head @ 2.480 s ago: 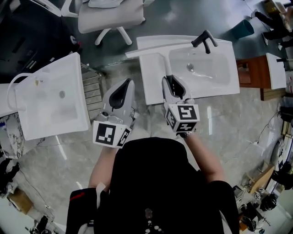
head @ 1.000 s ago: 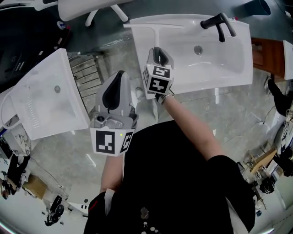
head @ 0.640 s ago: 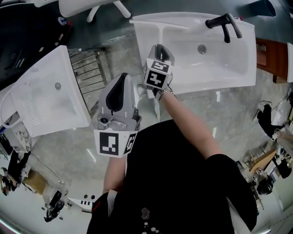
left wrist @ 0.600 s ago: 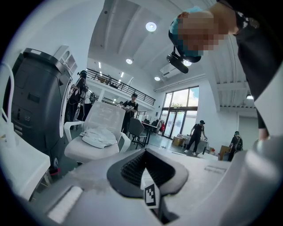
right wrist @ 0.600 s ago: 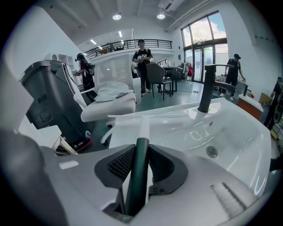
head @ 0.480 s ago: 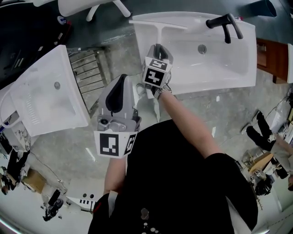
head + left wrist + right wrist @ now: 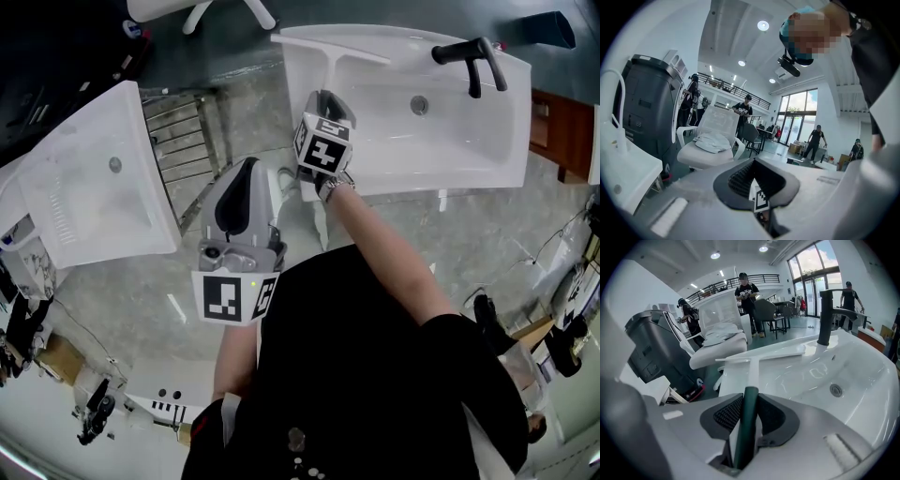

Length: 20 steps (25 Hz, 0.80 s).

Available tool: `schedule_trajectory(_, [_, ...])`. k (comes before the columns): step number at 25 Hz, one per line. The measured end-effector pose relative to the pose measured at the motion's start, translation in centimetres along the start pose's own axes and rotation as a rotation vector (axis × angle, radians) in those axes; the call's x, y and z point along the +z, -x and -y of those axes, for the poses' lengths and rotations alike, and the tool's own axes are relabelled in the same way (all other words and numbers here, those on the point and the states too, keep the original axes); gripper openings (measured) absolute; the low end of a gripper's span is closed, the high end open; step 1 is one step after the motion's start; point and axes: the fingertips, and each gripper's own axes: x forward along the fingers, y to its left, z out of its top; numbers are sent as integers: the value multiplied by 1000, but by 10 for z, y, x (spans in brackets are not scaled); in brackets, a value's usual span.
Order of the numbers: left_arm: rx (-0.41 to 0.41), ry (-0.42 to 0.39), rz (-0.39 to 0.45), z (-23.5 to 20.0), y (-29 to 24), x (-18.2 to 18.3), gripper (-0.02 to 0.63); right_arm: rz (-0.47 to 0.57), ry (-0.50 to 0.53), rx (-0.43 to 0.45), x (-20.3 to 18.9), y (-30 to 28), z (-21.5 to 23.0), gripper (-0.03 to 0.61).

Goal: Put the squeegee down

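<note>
Reaching farther out than a couple of seconds ago, the right gripper now hangs over the left ledge of the sink, and both grippers sit lower. At the left stands a separate white basin (image 7: 84,197), with a metal rack (image 7: 178,141) just beside it. The left gripper (image 7: 242,178) is nearer the person, its jaws slightly apart with nothing between them. The right gripper (image 7: 323,101) is clamped on the dark green handle of the squeegee (image 7: 328,49). The white blade lies along the far left rim of the sink (image 7: 487,141). A black faucet (image 7: 469,56) stands at the far right.
</note>
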Motion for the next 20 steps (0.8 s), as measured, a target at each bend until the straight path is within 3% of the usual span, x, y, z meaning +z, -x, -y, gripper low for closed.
schedule_trajectory(12, [-2, -7, 5, 8, 8, -1, 2, 30, 44, 86, 8, 8, -10, 219])
schedule_trajectory(20, [-22, -25, 15, 15, 19, -1, 2, 81, 34, 47, 10, 30, 10, 222])
